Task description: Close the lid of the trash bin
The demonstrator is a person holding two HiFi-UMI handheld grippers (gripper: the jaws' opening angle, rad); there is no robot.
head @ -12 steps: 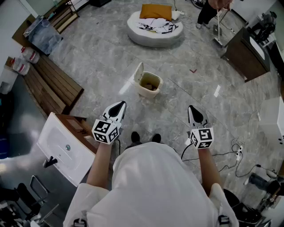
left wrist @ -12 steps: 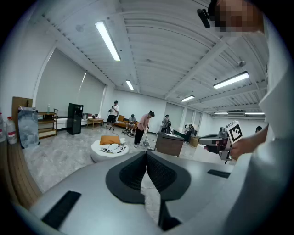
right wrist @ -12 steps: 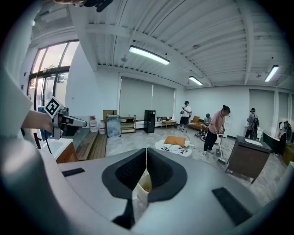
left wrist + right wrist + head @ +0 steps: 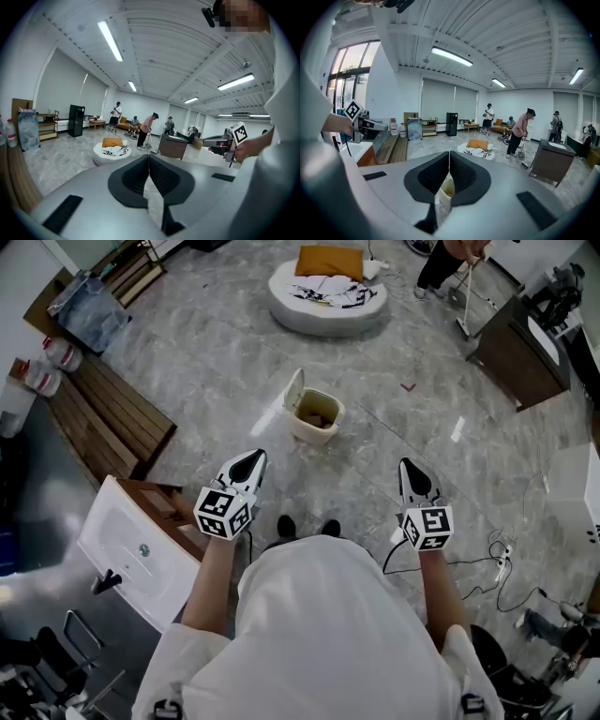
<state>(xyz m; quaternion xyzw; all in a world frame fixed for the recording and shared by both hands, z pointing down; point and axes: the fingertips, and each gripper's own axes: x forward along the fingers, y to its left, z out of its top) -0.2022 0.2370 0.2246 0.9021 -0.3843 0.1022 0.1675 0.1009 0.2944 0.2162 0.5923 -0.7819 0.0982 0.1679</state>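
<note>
Trash bin (image 4: 317,418) stands open on the floor (image 4: 216,362) ahead of us, lid (image 4: 293,393) tilted up; our left gripper (image 4: 251,461) and right gripper (image 4: 409,470) hang short of it. Both have jaws pressed together, empty

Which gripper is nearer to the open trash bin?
Left. In the head view, the left gripper is below-left of the trash bin; the right gripper is farther, below-right of it.

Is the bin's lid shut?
No, the lid stands up at the left rim of the bin, and the inside shows.
</note>
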